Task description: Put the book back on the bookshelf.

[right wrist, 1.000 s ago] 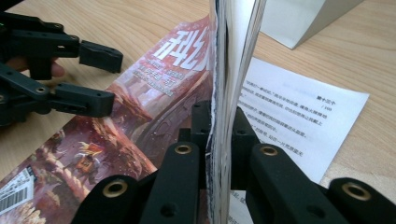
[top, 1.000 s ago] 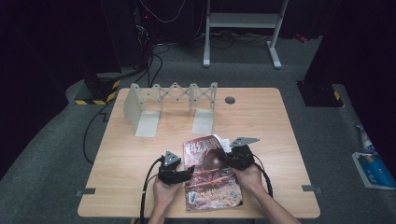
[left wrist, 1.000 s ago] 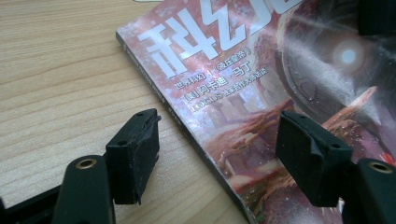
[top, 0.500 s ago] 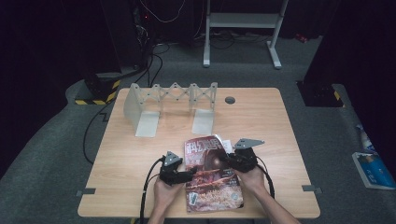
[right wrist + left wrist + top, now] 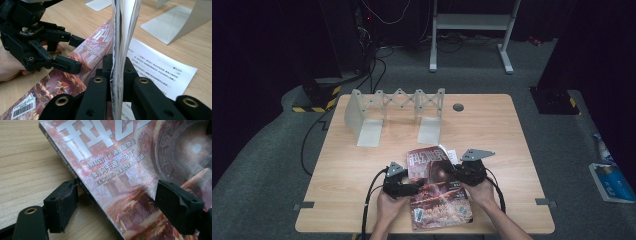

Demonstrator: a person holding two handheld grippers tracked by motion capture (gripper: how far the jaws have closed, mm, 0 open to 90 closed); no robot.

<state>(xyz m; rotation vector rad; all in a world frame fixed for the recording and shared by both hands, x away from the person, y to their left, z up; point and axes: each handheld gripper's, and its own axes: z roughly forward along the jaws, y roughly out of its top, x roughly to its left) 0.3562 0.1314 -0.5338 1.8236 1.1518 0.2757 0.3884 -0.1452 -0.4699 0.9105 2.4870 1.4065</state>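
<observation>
Magazine [image 5: 439, 187] on wood table [image 5: 337, 170], dark room; R gripper [image 5: 117, 75] pinching pages, L gripper [image 5: 115, 200] spread.

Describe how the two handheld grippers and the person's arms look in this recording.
Both grippers are black, with linkage arms on brass-coloured pivots and blocky black jaw pads. The left gripper and right gripper each carry a grey three-cornered plate on top and trail a looping black cable. The forearms are bare, with no sleeves in view.
</observation>
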